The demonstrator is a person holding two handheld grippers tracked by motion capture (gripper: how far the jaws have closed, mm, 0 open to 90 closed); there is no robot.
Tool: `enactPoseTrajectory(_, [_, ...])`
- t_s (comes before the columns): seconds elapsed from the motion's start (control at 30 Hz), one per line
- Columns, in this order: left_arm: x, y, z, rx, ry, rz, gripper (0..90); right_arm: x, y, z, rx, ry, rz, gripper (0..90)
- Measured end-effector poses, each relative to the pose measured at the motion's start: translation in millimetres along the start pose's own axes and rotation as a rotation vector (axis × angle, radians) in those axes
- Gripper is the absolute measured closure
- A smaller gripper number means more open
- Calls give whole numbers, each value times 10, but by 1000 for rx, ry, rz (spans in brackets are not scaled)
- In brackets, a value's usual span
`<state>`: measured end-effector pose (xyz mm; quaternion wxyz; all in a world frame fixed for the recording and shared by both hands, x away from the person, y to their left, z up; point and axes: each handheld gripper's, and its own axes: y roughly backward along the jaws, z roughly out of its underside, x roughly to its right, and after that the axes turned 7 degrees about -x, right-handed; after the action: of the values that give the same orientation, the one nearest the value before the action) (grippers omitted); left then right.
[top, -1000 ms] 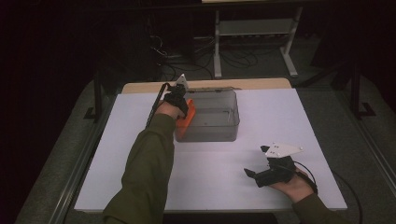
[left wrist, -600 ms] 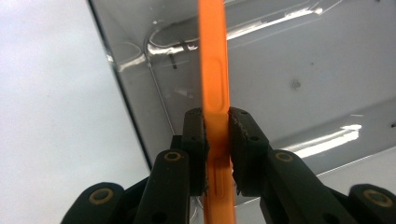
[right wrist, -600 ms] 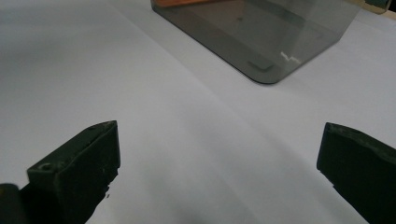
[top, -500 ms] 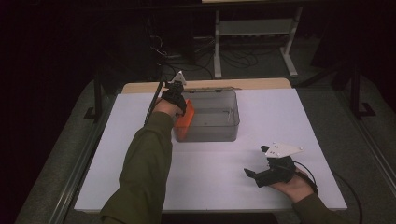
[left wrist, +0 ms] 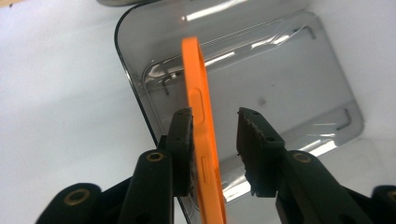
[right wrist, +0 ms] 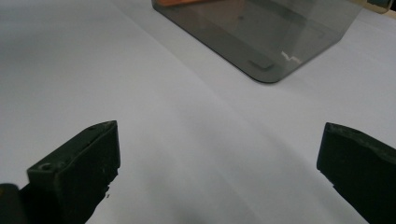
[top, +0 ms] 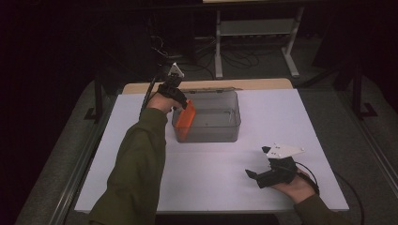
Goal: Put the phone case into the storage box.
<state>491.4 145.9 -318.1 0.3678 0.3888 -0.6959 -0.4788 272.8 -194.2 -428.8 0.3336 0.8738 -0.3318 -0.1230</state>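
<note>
An orange phone case [top: 185, 121] stands on edge inside the smoky clear plastic bin [top: 211, 133], leaning at its left wall. My left gripper [top: 176, 97] hovers above it, pointing down. In the left gripper view the case [left wrist: 201, 107] is between the jaws, which have just been opening. It lies against the left pad [left wrist: 183, 140], and a gap separates it from the right pad, so my left gripper [left wrist: 217, 135] is open. My right gripper [top: 256, 162] rests low near the table's front right, wide open with nothing between its jaws [right wrist: 219, 154].
The bin [left wrist: 280, 93] sits mid-table toward the back on a white tabletop [top: 263, 117]. Behind the table are a wooden edge [top: 211, 85], cables and a metal stand [top: 256, 33] on the dark floor. The bin's corner [right wrist: 266, 70] lies ahead of the right gripper.
My left hand has lifted slightly above the bin and its jaws have parted from the orange case, which stays in the bin. The right hand has not moved.
</note>
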Motion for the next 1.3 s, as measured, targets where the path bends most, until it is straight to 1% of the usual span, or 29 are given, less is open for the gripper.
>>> enactPoseTrajectory(0.03, [-6,22,8,5,-12,17,642,-1,-1,0,0,-1,0,0])
enactPoseTrajectory(0.07, [-6,40,15,18,-13,28,635,-2,-1,0,-1,-2,-1,0])
enactPoseTrajectory(0.13, [-6,79,33,33,-38,50,617,-1,-6,-1,-1,-1,-1,0])
enactPoseTrajectory(0.17, [-8,96,42,38,-44,63,604,-1,-7,-2,0,-2,0,0])
enactPoseTrajectory(0.23, [-17,134,64,53,-79,77,582,1,-8,-1,-2,0,1,0])
enactPoseTrajectory(0.3, [-30,163,84,64,-96,96,556,2,-8,0,-5,0,1,0])
enactPoseTrajectory(0.4, [-44,207,122,94,-153,115,508,2,-10,-1,-8,2,3,0])
enactPoseTrajectory(0.53, [-49,268,181,144,-202,140,442,2,-17,-3,-12,2,5,0])
enactPoseTrajectory(0.63, [-46,300,239,167,-239,149,377,5,-13,-3,-12,-2,7,0])
enactPoseTrajectory(0.7, [-50,323,283,190,-259,161,353,7,-17,-2,-13,0,7,0])
enactPoseTrajectory(1.0, [-91,378,517,251,-351,158,222,5,-25,-1,-19,0,9,0])
enactPoseTrajectory(1.03, [-92,382,553,260,-357,155,201,7,-26,-1,-19,1,9,0])
enactPoseTrajectory(1.1, [-94,390,606,270,-367,163,176,8,-28,0,-21,5,10,0])
enactPoseTrajectory(1.17, [-95,395,674,279,-382,162,148,8,-32,-1,-22,6,10,0])
enactPoseTrajectory(1.27, [-100,398,761,296,-412,162,126,3,-39,-1,-26,5,10,0])
enactPoseTrajectory(1.3, [-99,397,782,302,-415,165,119,3,-41,-1,-28,8,10,0])
